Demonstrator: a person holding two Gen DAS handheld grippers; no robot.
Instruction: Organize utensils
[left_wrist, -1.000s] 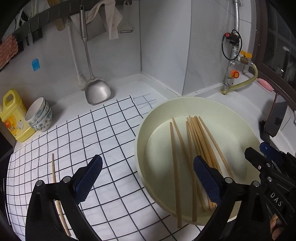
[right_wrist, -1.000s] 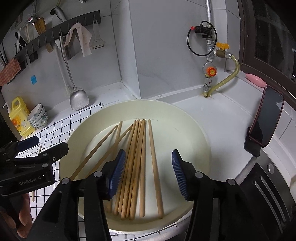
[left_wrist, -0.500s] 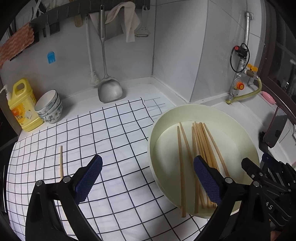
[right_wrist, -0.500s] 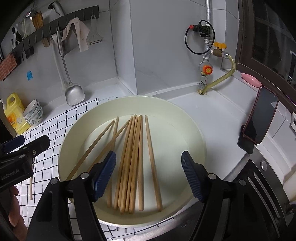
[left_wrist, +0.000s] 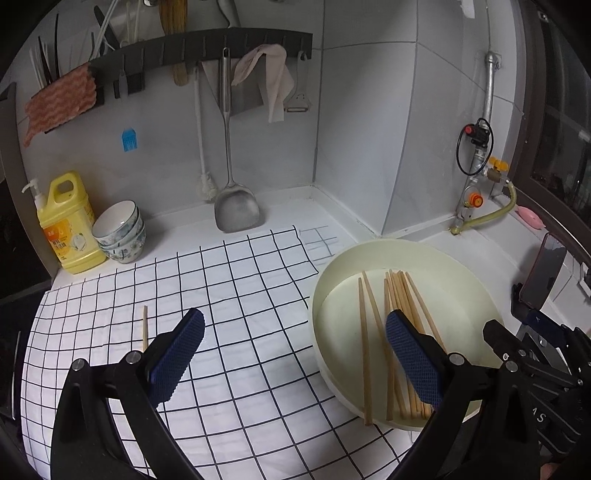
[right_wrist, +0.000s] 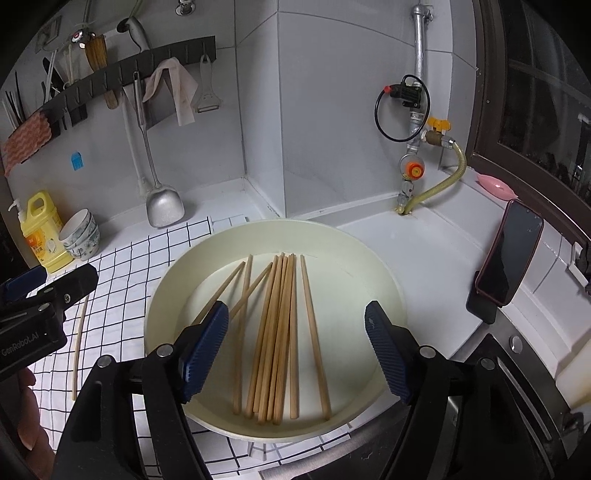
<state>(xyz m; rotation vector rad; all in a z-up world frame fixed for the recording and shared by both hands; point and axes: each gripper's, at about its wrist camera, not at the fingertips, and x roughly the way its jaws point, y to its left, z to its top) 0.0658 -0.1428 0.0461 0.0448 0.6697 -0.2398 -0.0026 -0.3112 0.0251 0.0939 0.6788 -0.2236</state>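
Right gripper (right_wrist: 295, 343) above the basin (right_wrist: 384, 280), jaws wide and opening, nothing between the pads — chopsticks (right_wrist: 277, 332) lie below the gap, untouched. Left gripper (left_wrist: 295, 354) above the grid cloth (left_wrist: 229, 295) at the basin's left edge, jaws spread wide, empty; right pad in front of the basin's chopsticks, left pad over the cloth.

Cream basin on the white counter (right_wrist: 424, 251), partly over the cloth's right edge. Inside: a tight bundle of wooden chopsticks side by side, one apart to the right, two or three angled off to the left, crossing. One lone chopstick (left_wrist: 145, 328) flat on the cloth, well apart from the basin, just beyond the left pad.

At the back wall: yellow bottle (left_wrist: 68, 225) touching or just beside stacked bowls (left_wrist: 120, 232), a metal spatula (left_wrist: 236, 210) hanging from the rack (left_wrist: 199, 48) with its blade at the counter, a rag (left_wrist: 269, 81) and peeler (left_wrist: 297, 103) on hooks. Phone (right_wrist: 511, 254) propped upright at right, near a pink dish (right_wrist: 495, 184) on the sill. Gas valve and hose (right_wrist: 439, 184) in the corner.
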